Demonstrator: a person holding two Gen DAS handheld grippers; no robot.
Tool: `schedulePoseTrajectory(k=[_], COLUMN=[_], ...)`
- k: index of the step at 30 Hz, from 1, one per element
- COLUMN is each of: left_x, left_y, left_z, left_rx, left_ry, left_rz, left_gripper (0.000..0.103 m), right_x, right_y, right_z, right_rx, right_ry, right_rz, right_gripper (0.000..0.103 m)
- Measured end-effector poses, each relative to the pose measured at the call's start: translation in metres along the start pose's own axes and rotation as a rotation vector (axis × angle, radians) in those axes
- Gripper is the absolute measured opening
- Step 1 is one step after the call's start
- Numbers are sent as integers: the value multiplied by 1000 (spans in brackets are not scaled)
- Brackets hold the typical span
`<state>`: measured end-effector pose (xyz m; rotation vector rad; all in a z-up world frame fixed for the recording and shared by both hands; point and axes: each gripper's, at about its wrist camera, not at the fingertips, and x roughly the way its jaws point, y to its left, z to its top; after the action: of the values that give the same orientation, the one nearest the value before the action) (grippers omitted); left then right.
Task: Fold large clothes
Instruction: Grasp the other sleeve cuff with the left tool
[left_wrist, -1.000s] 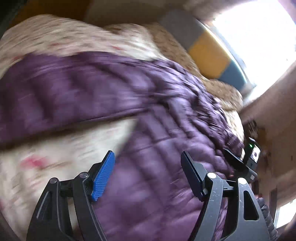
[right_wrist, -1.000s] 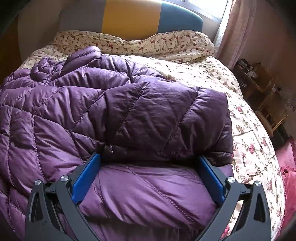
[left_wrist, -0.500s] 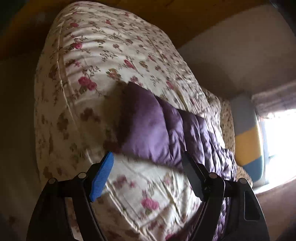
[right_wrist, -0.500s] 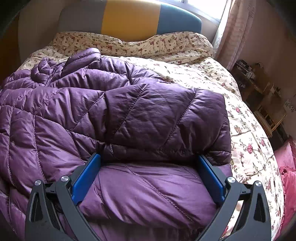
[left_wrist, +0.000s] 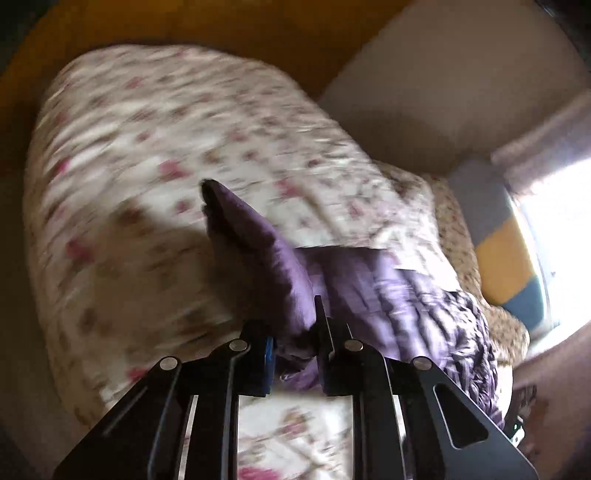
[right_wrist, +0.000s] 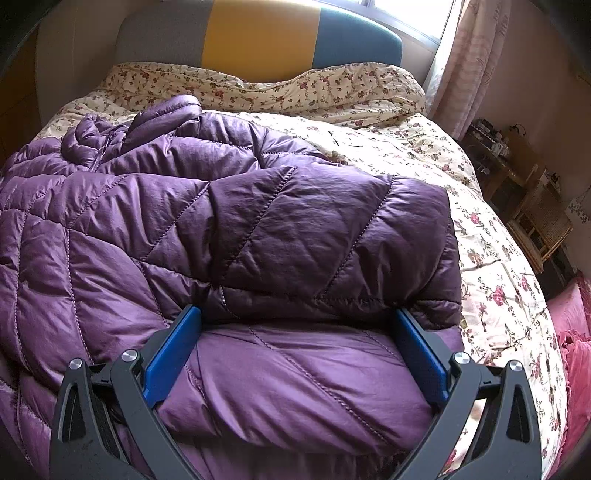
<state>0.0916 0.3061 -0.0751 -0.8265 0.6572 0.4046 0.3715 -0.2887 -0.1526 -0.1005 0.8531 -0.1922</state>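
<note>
Floral bedding (right_wrist: 491, 236) covers the bed where a purple quilted jacket (right_wrist: 258, 229) lies partly folded. At left, the left gripper (left_wrist: 295, 354), its jaws just closed, pinches a jacket edge; at right, the right gripper (right_wrist: 295, 354) rests with jaws spread wide against the padded fold. The slick fabric could slip from that narrow pinch, undoing the fold. No containers are visible.

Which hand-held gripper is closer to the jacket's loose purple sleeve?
Left. The left hand-held gripper pinches the purple sleeve. The right hand-held gripper sits open over the folded jacket body.
</note>
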Motion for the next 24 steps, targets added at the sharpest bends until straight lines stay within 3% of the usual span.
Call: schedulePoseTrajectory(k=[9,17,24], left_x=[47,100,126], left_y=[-129,-244,-314], left_z=[-6,-62,-117], left_rx=[226,409,521], left_ry=[75,221,322], left_rz=[-177,-324,-417], left_gripper=[12,11,11], right_x=[1,1,1], right_y=[0,-1,-1], right_z=[0,0,-1], right_rx=[0,3,6], right_ry=[0,1,2], right_rz=[-1,3,7], right_gripper=[101,101,101])
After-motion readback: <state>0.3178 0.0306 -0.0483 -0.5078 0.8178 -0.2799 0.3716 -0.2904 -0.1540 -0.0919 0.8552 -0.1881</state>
